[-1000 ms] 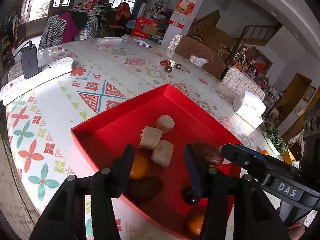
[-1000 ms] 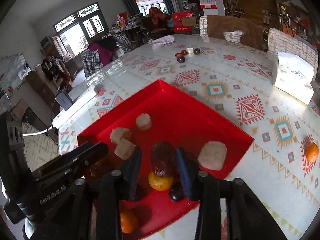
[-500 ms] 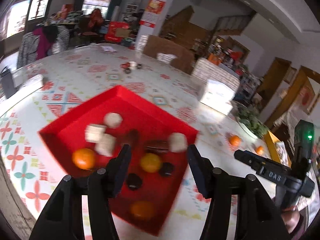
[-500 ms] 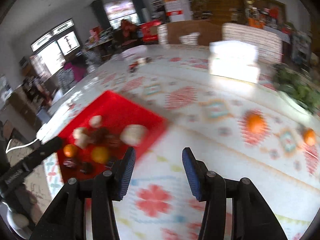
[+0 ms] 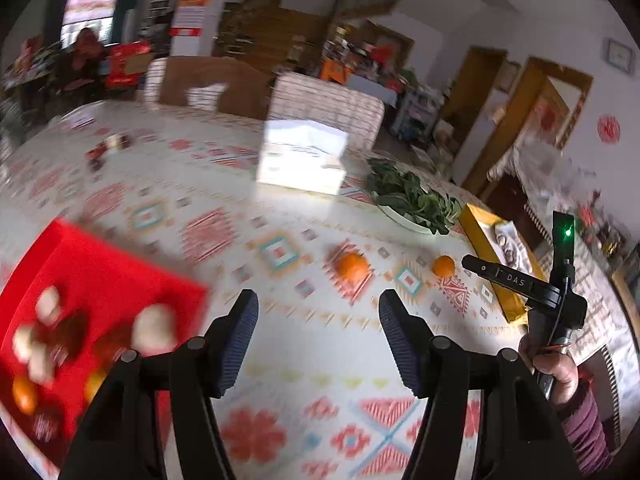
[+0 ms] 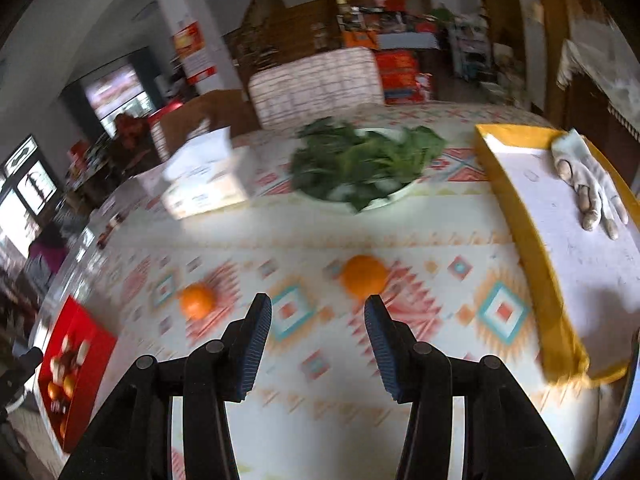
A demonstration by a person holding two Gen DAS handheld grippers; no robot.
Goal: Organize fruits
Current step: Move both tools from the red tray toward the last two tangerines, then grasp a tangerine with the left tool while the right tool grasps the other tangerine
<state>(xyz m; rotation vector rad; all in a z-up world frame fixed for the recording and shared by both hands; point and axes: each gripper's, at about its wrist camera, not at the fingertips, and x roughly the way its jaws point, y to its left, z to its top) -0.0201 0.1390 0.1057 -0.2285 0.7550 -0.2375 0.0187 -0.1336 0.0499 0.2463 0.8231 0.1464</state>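
Note:
Two oranges lie loose on the patterned tablecloth. In the right wrist view one orange (image 6: pixel 365 275) sits just beyond the right finger of my right gripper (image 6: pixel 318 344), and the other orange (image 6: pixel 197 301) is further left. That gripper is open and empty. My left gripper (image 5: pixel 318 340) is empty with its jaws opening, and both oranges (image 5: pixel 352 266) (image 5: pixel 443 266) lie ahead of it. The red tray (image 5: pixel 100 276) with several fruits and pale cakes is at the lower left, and appears small at the far left (image 6: pixel 76 360) from the right wrist.
A plate of leafy greens (image 6: pixel 360 164) and a white tissue box (image 6: pixel 204 184) stand behind the oranges. A yellow tray (image 6: pixel 520 220) holding a work glove (image 6: pixel 588 184) lies to the right. A hand (image 5: pixel 556 372) grips the other handle at the right edge.
Both grippers swung right, away from the red tray to the stretch of table with the oranges. The right gripper left the dark fruit in the tray. The left jaws widened.

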